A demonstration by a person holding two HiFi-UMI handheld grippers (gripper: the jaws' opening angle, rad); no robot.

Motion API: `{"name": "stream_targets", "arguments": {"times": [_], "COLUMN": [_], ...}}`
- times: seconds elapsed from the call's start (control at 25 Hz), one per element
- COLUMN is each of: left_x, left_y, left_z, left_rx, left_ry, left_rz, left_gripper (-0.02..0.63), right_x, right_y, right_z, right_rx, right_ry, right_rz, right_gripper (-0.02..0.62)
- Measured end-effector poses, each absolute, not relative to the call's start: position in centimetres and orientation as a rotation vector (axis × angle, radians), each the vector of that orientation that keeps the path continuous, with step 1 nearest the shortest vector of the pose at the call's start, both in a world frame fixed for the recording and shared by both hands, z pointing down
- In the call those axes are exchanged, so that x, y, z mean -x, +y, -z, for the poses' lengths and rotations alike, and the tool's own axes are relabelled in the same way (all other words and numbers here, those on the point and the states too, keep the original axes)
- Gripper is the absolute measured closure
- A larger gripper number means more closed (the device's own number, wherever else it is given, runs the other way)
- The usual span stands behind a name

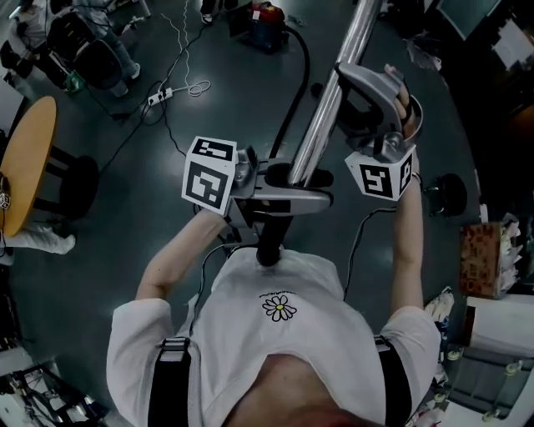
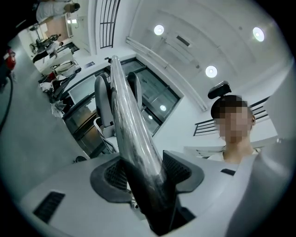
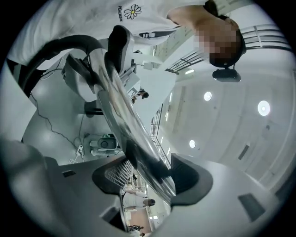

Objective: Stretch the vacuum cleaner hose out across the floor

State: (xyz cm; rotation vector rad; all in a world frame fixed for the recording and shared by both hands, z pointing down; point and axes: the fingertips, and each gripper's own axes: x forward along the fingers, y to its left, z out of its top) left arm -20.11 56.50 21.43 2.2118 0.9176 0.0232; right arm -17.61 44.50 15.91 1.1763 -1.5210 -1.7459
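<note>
My left gripper [image 2: 144, 172] clamps the chrome wand [image 1: 342, 75]; my right gripper [image 3: 152, 173] stands loose around it higher up, above dark glossy floor [image 1: 133, 200], cables [image 1: 198, 87] left of it.

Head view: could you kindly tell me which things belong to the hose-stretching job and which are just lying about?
Job: shiny metal vacuum tube; black curved hose; red-topped vacuum canister.
Lying about: white power strip; white looped cable; round orange-topped table.
</note>
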Motion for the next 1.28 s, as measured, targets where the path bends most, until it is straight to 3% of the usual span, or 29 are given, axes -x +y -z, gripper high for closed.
{"name": "stream_targets", "arguments": {"times": [0.08,0.16,0.24,0.32,0.52,0.68,0.76,1.28], "left_x": [21.1,23.1,25.1,26.1,25.8,26.3,26.5,26.2], "left_y": [56.8,56.6,55.7,55.2,56.6,58.1,58.5,57.7], "left_z": [-21.6,-21.7,-21.5,-21.3,-21.8,-21.5,-21.5,-22.1], "left_rx": [-2.218,-2.242,-2.303,-2.369,-2.423,-2.459,-2.487,-2.482], "left_ry": [0.938,0.94,0.891,0.836,0.836,0.876,0.887,0.788], "left_rz": [-0.039,-0.022,0.02,0.058,0.062,0.064,0.067,0.101], "left_gripper": [0.393,0.393,0.402,0.402,0.402,0.401,0.402,0.402], "right_x": [16.8,10.3,-0.5,-6.1,4.7,11.5,13.1,16.3], "right_y": [44.9,45.2,46.8,49.3,50.3,46.9,45.7,44.5], "right_z": [-15.3,-12.9,-10.1,-8.1,-8.9,-11.4,-12.7,-12.9], "right_rx": [-1.23,-1.538,-2.098,-2.509,-2.183,-1.501,-1.437,-1.447], "right_ry": [-1.475,-1.497,-1.69,-1.981,-3.176,-3.988,-4.004,-3.78], "right_rz": [1.764,1.636,1.285,0.906,0.417,-0.736,-1.035,-0.986], "right_gripper": [0.35,0.351,0.351,0.351,0.351,0.351,0.353,0.353]}}
